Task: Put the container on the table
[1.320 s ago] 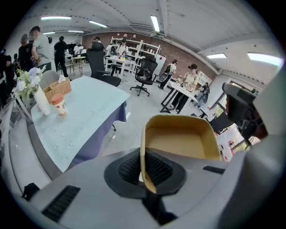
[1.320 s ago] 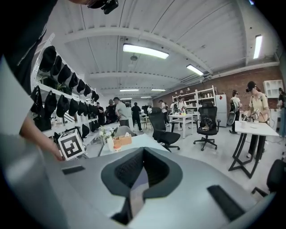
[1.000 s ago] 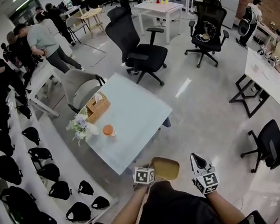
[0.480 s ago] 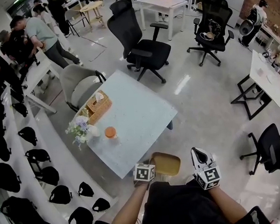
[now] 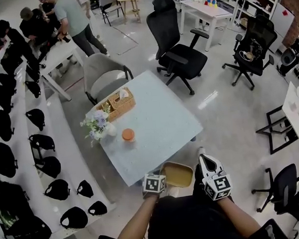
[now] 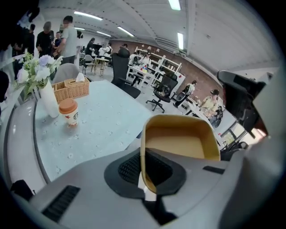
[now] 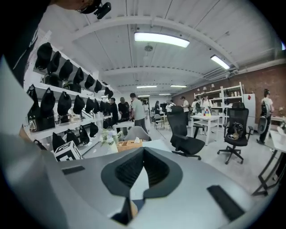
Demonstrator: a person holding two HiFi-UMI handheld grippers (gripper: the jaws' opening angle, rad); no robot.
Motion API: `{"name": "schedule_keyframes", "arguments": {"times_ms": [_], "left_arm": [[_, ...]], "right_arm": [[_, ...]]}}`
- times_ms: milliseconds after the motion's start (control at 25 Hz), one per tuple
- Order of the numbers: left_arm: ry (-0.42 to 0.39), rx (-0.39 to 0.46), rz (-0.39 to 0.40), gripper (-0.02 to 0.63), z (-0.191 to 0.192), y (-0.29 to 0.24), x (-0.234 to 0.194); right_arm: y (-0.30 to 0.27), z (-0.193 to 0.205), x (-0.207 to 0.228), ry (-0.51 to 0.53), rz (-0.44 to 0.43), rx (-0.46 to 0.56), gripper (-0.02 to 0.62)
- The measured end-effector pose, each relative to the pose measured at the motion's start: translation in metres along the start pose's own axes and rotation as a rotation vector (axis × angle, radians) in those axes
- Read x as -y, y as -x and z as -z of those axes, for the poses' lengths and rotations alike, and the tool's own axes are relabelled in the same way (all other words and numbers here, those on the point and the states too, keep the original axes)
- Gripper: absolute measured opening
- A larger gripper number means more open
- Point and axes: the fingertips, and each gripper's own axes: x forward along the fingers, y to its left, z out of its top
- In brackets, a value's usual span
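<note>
One container (image 5: 177, 174), one table (image 5: 159, 118), seemingly one cup (image 5: 128, 135).

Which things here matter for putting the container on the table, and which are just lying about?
For the job: container, clamped by its wall in the left gripper; table.
Lying about: coffee cup, flower vase and wicker basket on the table; grey chair beside it.
</note>
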Motion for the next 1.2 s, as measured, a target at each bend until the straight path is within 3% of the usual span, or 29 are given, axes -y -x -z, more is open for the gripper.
{"name": "schedule_keyframes", "arguments": {"times_ms": [160, 480, 800, 1200], "left_arm": [[0.078, 0.036, -0.057, 0.008, -0.019, -0.007, -0.014], [0.227, 0.023, -0.165, 0.009, -0.070, -0.041, -0.037], [0.369, 0.006, -0.266, 0.008, -0.128, -0.077, -0.056], [0.427, 0.005, -0.337, 0.009, -0.200, -0.111, -0.069]], "right_arm": [[-0.046, -0.008, 0.009, 0.016, -0.099, -0.003, -0.002], [-0.150, -0.038, 0.062, 0.022, -0.260, -0.021, -0.002], [-0.234, -0.049, 0.115, 0.044, -0.430, -0.120, -0.002], [-0.298, -0.066, 0.184, 0.033, -0.487, -0.137, -0.002]]}}
